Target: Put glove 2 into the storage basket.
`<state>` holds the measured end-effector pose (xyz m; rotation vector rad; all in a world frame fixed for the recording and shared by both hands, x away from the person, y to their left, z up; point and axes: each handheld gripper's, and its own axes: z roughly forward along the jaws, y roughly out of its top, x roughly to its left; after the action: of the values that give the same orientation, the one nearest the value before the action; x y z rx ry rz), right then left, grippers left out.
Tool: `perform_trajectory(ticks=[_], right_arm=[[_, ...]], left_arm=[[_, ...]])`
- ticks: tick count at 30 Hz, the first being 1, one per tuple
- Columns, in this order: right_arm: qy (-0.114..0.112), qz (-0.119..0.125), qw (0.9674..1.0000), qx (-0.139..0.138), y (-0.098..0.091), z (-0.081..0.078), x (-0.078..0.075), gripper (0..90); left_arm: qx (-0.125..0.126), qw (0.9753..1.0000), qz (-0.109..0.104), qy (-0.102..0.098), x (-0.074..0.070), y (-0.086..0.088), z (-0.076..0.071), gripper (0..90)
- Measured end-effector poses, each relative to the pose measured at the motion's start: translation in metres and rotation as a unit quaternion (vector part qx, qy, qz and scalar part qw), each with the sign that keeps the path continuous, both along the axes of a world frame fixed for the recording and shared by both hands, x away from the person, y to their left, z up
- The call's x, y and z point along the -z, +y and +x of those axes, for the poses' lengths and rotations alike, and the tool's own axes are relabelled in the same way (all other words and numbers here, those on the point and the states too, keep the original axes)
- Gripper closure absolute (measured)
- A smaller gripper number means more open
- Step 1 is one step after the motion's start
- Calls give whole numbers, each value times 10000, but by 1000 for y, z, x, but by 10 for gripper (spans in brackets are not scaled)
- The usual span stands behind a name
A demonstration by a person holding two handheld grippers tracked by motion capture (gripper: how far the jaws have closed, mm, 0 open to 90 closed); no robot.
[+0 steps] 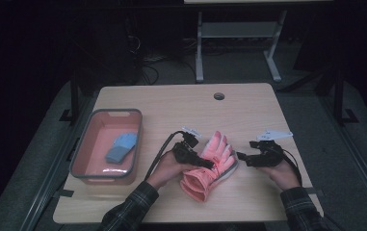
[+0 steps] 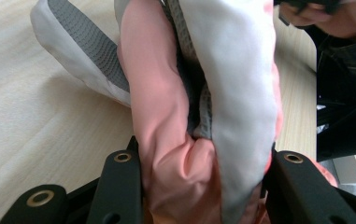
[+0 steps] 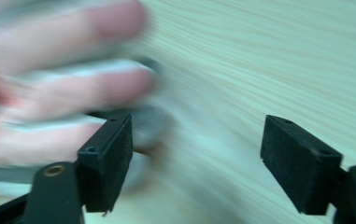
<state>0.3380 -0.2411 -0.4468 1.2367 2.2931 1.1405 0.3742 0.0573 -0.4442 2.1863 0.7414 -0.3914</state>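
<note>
A pink glove (image 1: 210,166) lies near the middle of the wooden table (image 1: 171,101), slightly toward the near edge, cuff nearest the person. The left gripper (image 1: 209,164) pinches it from the left; the left gripper view shows its jaws pressed against bunched pink and white fabric (image 2: 203,140) with a grey textured palm patch. The right gripper (image 1: 241,156) sits just right of the fingertips, jaws spread over bare wood, blurred glove fingers (image 3: 49,93) beside them. Far left stands a pink bin (image 1: 87,166) holding a blue glove (image 1: 122,147). Beyond, a dark room with a white table frame (image 1: 239,33).
</note>
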Motion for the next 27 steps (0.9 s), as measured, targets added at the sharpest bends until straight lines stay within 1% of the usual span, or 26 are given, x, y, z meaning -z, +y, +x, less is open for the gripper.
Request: perform_trajectory(ticks=[2, 5, 7, 13, 15, 17, 19, 21, 23, 27], right_arm=[[52, -129, 9996, 266, -5, 4, 7, 202], [92, -337, 9984, 437, -8, 8, 16, 156], [148, -431, 9978, 484, -8, 10, 21, 138], [137, -559, 9974, 442, -4, 12, 29, 123], [197, -596, 9970, 454, -3, 12, 31, 123], [225, -582, 9970, 455, -3, 13, 32, 123], [178, -562, 9973, 443, -3, 13, 33, 118], [150, -561, 9973, 442, -2, 13, 34, 95], [120, -512, 9977, 430, -1, 13, 36, 76], [111, -508, 9977, 438, 0, 13, 36, 74]], left_arm=[[-14, 10000, -20, -66, -5, 2, -1, 600], [-43, 9998, 7, -168, -11, 6, -2, 604], [-61, 9998, 30, -212, -14, 8, -2, 605], [-107, 9994, 89, -304, -21, 14, -2, 607], [-138, 9993, 111, -333, -24, 17, -2, 606], [-169, 9991, 137, -359, -27, 20, -2, 606], [-179, 9991, 144, -351, -30, 23, -2, 606], [-249, 9989, 138, -370, -34, 26, -2, 606], [-284, 9986, 150, -416, -40, 29, -2, 606], [-338, 9982, 157, -465, -52, 37, -1, 605]])
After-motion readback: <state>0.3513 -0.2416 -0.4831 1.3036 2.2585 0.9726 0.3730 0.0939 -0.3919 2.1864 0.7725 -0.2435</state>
